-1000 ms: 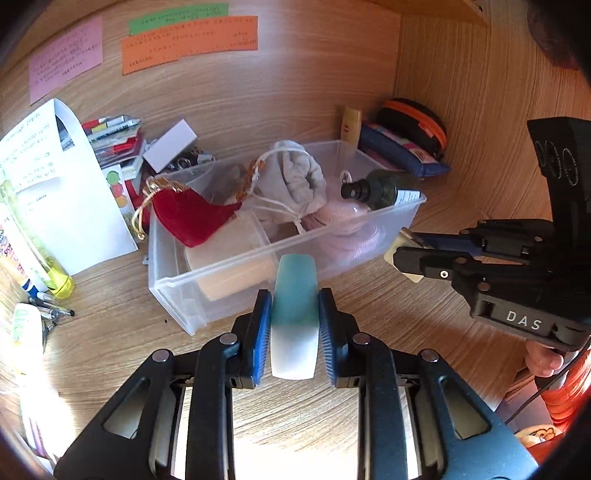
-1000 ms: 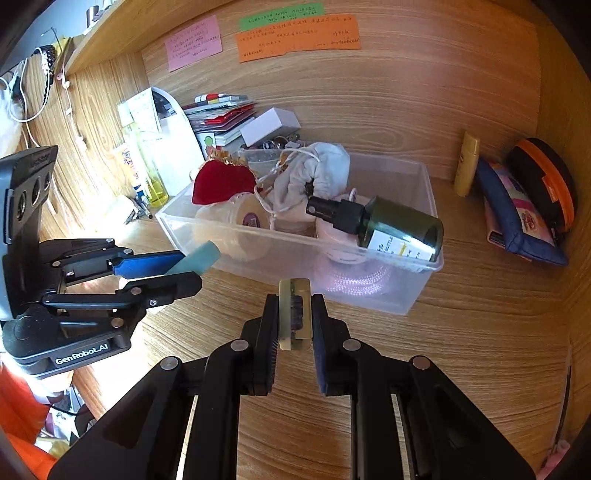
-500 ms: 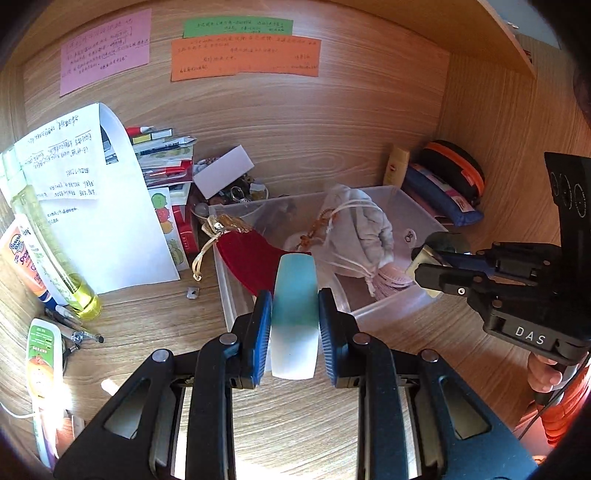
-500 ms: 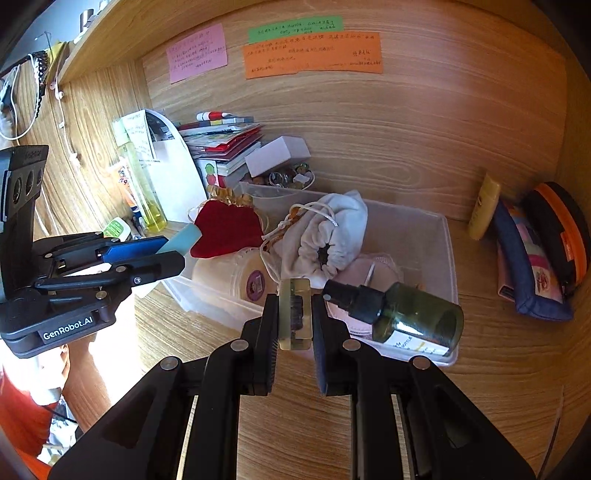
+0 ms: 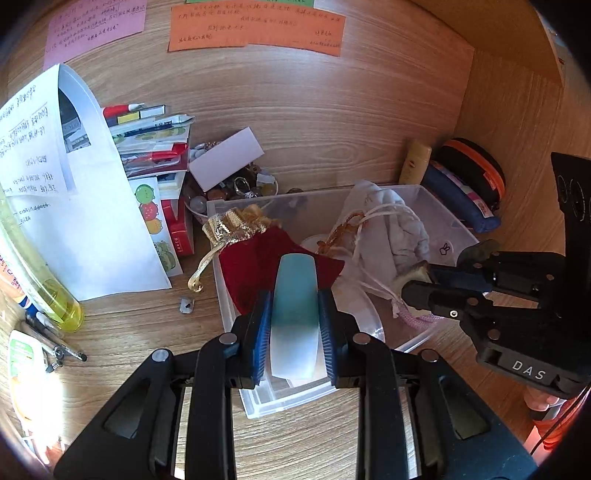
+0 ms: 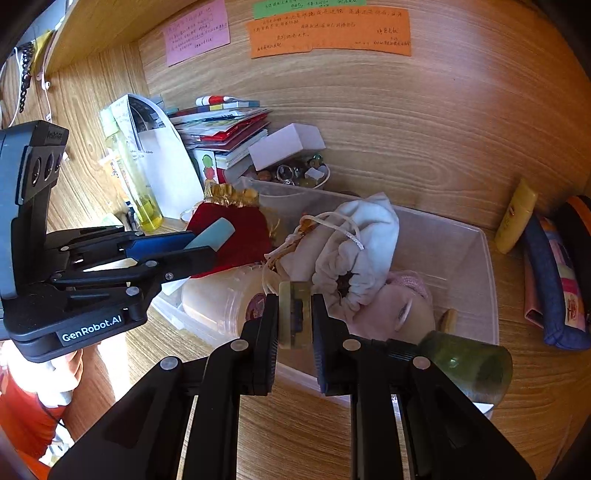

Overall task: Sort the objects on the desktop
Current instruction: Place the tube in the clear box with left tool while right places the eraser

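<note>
Teal-to-white flat plastic piece is riding clamped in the left gripper, and both grippers are now hanging over the clear plastic bin instead of short of it; right gripper is pinching a small yellowish block. Drop-off looks close.

Handwriting on orange note and pink note too small to read; green note cut by top edge. Green bottle mostly behind right tool. Trinkets in small bowl too small to identify.
</note>
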A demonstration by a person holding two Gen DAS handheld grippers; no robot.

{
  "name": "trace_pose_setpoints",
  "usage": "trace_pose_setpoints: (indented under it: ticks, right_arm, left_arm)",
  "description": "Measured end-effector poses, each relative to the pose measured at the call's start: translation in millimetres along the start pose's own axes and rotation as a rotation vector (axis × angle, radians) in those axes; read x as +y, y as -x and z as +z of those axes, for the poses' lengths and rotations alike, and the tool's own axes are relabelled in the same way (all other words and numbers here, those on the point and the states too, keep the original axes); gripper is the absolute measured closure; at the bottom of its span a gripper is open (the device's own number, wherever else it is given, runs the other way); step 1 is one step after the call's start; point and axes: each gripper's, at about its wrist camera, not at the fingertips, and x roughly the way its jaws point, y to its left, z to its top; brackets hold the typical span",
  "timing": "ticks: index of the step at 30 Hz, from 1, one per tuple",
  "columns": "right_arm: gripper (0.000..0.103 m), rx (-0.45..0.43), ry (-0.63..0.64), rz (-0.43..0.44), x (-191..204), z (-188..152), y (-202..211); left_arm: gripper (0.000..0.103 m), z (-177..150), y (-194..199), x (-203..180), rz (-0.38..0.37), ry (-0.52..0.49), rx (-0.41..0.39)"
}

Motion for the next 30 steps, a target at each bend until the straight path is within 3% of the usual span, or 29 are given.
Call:
trace_pose_setpoints:
  ticks: [12,23,27,30]
  right_arm:
    - [0.088,0.016,0.027,-0.024,11,0,-8]
    - [0.087,-0.011,0.024,-0.035,14,0,10]
    - [0.076,-0.039,0.031,-0.057,17,-1,24]
    - [0.059,-0.075,0.035,-0.087,19,-3,37]
  left_arm:
    - [0.076,-2,1,1,-0.012,0.004,0.005]
    - [0.065,-2,22,-8,-0.012,-0.012,-0.036]
    - [0.059,-5,32,-12,-0.009,-0.019,-0.054]
    - [0.050,-7,39,-16,0.005,-0.026,-0.070]
